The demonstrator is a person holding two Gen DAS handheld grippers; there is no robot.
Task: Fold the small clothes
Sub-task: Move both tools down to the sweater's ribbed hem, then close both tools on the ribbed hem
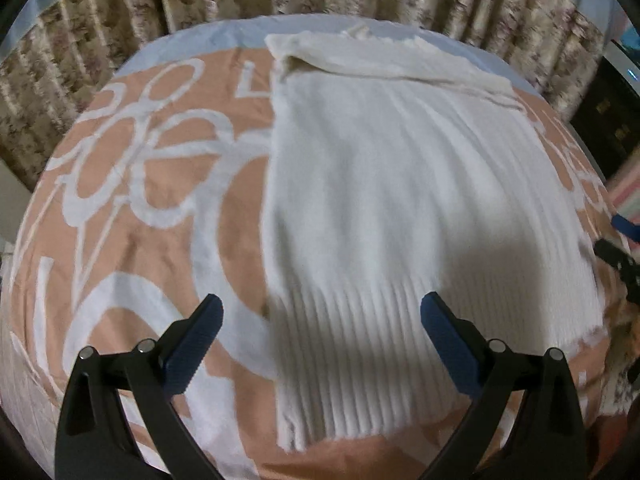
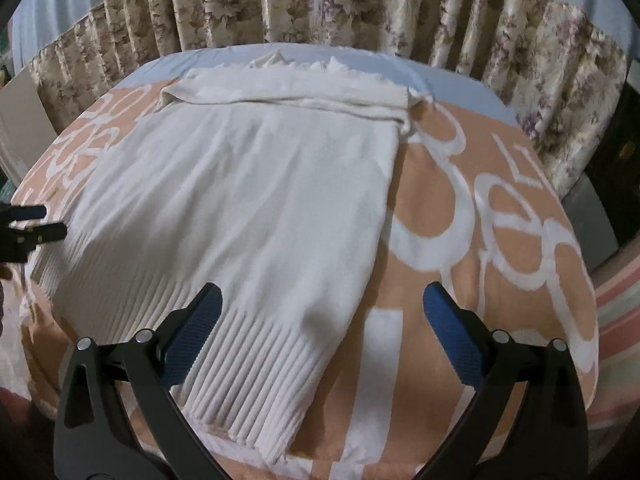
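Floral curtains (image 1: 120, 40) hang behind a bed spread with a peach-and-white blanket (image 1: 132, 240), and the white knit sweater (image 1: 380, 200) lies flat along its middle, ribbed hem at the near edge, sleeves folded across at the far edge.

From the left wrist, the left gripper (image 1: 320, 320) hangs with fingers spread wide, empty, straddling the hem's left corner. The picture is blurred, so whether a pad touches the knit is unclear. A pinch taken here could catch the blanket as well and drag it up with the fold.

From the right wrist, the right gripper (image 2: 322, 312) is likewise agape and holds nothing, over the hem's right corner. Uneven lifts between the two hands would skew the fold, and the loose sleeves could slide out.
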